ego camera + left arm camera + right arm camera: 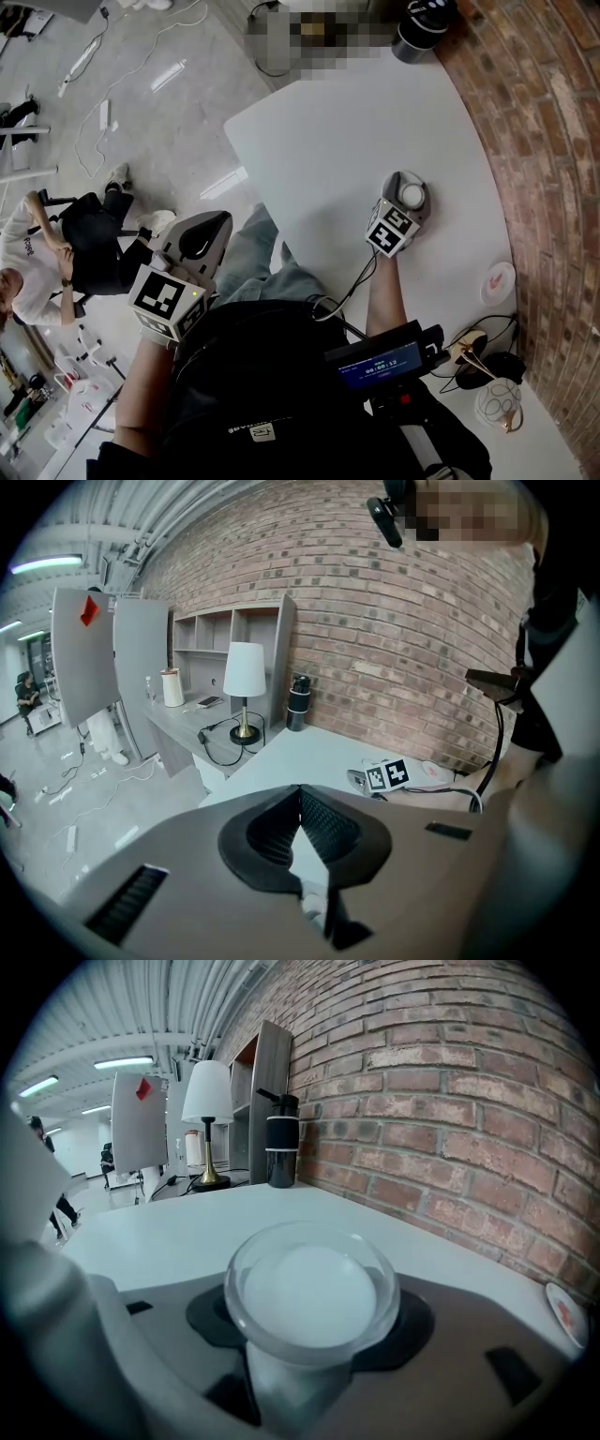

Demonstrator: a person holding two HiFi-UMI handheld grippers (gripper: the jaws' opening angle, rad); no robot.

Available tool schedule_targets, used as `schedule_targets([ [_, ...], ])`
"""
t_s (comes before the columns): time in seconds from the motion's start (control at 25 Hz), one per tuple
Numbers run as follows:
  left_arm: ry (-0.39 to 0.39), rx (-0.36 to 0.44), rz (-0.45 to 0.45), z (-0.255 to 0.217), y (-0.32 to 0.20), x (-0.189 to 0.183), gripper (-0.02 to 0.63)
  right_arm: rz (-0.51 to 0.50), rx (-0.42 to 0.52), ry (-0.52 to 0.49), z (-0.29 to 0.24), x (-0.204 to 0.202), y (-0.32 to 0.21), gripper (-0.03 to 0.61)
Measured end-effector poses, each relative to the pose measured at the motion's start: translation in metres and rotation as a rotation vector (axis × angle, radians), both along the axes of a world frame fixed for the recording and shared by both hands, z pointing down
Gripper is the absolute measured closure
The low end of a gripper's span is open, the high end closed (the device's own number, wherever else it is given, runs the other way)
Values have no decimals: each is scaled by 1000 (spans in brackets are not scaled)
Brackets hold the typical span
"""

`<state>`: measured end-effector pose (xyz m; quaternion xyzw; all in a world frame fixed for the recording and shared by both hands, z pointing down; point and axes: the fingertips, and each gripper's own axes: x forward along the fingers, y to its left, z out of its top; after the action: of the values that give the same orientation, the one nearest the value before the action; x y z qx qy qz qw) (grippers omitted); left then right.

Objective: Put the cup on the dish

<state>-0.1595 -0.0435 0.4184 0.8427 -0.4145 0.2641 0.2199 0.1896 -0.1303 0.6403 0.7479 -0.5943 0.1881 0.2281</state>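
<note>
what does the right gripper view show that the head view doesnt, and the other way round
Only the right gripper view: a lamp and a shelf unit beyond the far end of the table.
Only the head view: the left gripper, held off to the side of the table, plus a seated person and cables on the floor.
Both: the cup clamped in the right gripper, the white table, and the dish near the brick wall.
</note>
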Motion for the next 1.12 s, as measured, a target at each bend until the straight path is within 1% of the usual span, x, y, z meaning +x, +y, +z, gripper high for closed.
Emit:
schedule_targets([
  [0.2, 0, 6, 0, -2, 2, 0, 609, 3, 1, -6, 0, 0, 2, 327],
  [0.32, -3, 21, -8, -4, 2, -6, 609, 3, 15, -13, -3, -1, 2, 291],
  [0.52, 2, 15, -32, -6, 5, -11, 609, -5, 23, -21, -5, -4, 1, 264],
  [0.92, 3, 31, -30, -9, 7, -14, 609, -3, 48, -7, -9, -6, 3, 244],
  [1.12, -2, 35, -37, -12, 6, -18, 609, 2, 66, 22, -14, -5, 1, 241],
])
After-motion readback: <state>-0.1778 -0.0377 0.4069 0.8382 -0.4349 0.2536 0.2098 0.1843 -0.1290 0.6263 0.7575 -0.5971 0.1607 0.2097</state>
